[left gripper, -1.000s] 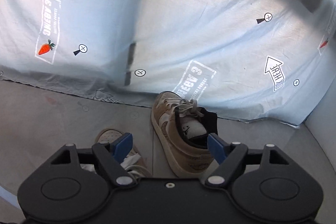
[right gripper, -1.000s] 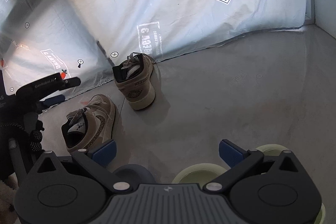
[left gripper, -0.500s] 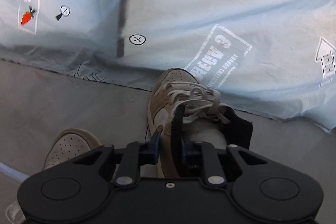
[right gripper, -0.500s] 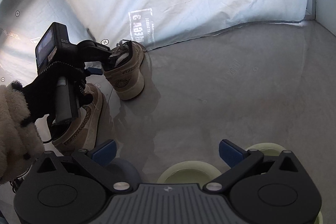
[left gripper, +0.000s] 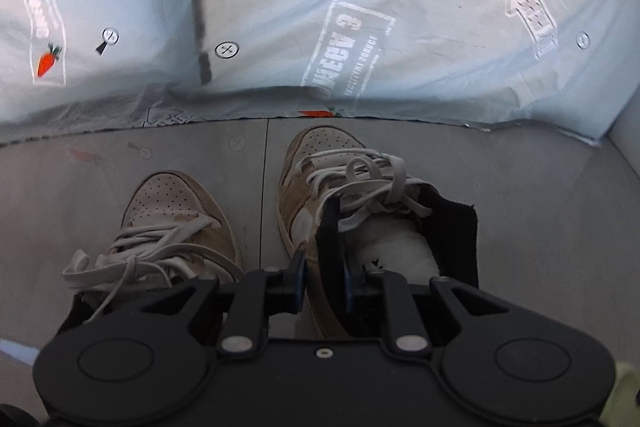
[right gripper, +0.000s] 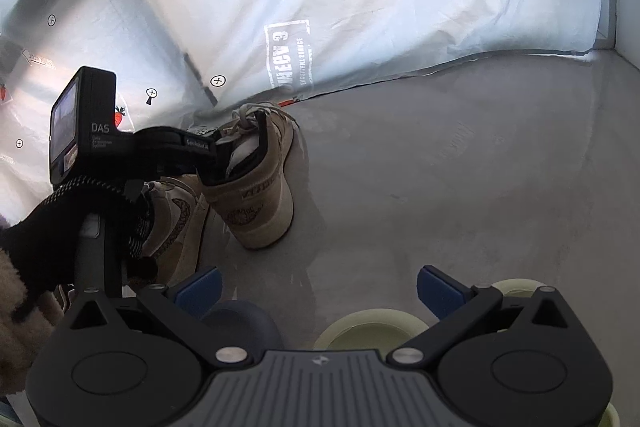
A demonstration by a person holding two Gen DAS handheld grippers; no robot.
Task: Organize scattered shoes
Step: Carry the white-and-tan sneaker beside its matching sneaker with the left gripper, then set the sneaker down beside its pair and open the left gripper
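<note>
**Two tan sneakers, side by side**

We see the right sneaker (left gripper: pixel 320 187), tan suede with white laces and black collar, upright, toe at twelve o'clock. Its mate (left gripper: pixel 176 219) sits at nine o'clock, just beside, toe likewise pointing away.

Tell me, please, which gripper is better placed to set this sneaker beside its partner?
Left. The left gripper is already shut on the sneaker collar, next to the other sneaker. The right gripper hangs open, apart from both.
</note>
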